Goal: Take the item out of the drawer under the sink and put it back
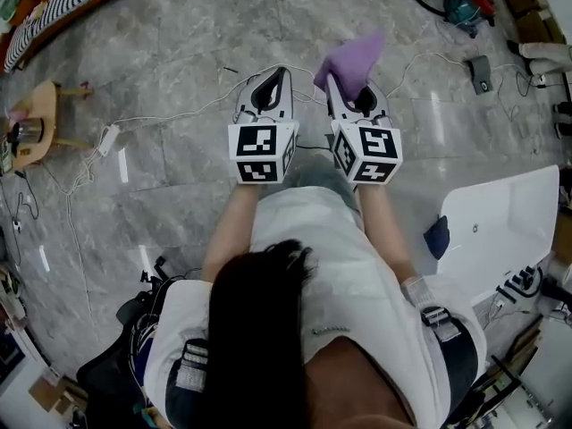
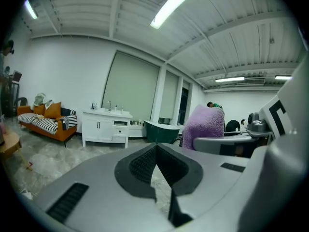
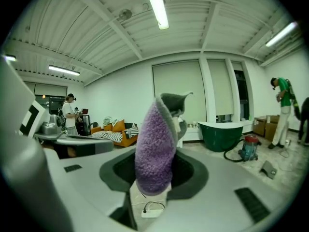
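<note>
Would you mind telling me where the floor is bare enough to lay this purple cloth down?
The widest free patch is the marble floor straight ahead of the purple cloth, between the striped sofa and the vacuum cleaner. It is crowded on the left, with the wooden stool and power strip, and on the right, with the white panel.

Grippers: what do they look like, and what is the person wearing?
The left gripper and right gripper have light grey bodies with dark padded claws; each carries a white cube with black square markers. The person wears a white short-sleeved shirt.
</note>
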### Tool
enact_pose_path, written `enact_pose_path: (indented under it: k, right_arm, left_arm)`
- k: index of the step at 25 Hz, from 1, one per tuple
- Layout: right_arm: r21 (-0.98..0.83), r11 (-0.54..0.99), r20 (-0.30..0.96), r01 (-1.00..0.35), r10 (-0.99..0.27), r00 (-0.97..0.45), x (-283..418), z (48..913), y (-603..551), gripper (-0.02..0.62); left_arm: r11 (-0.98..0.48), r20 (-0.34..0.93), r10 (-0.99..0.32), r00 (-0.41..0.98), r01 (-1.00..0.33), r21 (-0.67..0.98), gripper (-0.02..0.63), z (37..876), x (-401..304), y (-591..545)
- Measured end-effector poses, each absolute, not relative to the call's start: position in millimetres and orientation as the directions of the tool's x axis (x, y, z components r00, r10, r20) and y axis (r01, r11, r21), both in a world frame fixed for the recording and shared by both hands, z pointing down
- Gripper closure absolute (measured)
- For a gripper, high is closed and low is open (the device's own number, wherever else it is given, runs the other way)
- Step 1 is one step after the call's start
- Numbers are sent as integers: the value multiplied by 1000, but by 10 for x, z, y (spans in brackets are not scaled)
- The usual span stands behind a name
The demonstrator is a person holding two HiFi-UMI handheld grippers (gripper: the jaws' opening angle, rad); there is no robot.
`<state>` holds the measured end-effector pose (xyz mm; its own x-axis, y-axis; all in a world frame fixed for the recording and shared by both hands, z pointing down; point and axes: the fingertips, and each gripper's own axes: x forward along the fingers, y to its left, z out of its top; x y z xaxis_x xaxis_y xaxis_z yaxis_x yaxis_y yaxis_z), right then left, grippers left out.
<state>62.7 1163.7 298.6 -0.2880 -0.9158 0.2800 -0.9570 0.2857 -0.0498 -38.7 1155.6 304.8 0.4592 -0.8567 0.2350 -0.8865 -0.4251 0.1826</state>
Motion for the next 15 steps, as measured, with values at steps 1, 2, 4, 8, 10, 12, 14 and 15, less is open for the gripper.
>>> enact_pose_path:
  k: [1, 2, 4, 8, 10, 12, 14, 15]
  right_arm:
    - [-52, 284, 278, -957, -916, -287, 600, 2984, 11649, 439]
    - [-49, 286, 275, -957, -917, -288, 575, 2980, 11650, 439]
    - [-28, 288, 270, -957, -920, -284, 559, 2969, 11646, 439]
    - [-19, 263, 285, -965, -923, -258, 602, 3019, 11673, 439]
    - [-24, 254, 286, -967, -925, -251, 637, 3021, 11634, 439]
    - [-26, 242, 278, -970, -930, -240, 680, 2990, 11590, 439]
    - [-28, 236, 261, -971, -936, -235, 689, 2942, 11529, 439]
    - [-27, 239, 252, -971, -938, -238, 676, 2921, 11492, 439]
  left_arm:
    - [-430, 236, -854, 465, -884, 186, 603, 3056, -414, 11558]
    - [-432, 236, -851, 468, -881, 191, 603, 3065, -439, 11543]
    - [-438, 232, -848, 477, -877, 198, 603, 3080, -462, 11496]
    - [-441, 237, -842, 485, -871, 216, 603, 3150, -506, 11465]
    - [-448, 239, -837, 492, -868, 215, 603, 3158, -489, 11440]
    - [-467, 235, -829, 507, -860, 208, 603, 3136, -435, 11426]
    - [-484, 227, -822, 522, -851, 205, 603, 3107, -394, 11388]
    - [-486, 225, -821, 524, -849, 206, 603, 3101, -388, 11354]
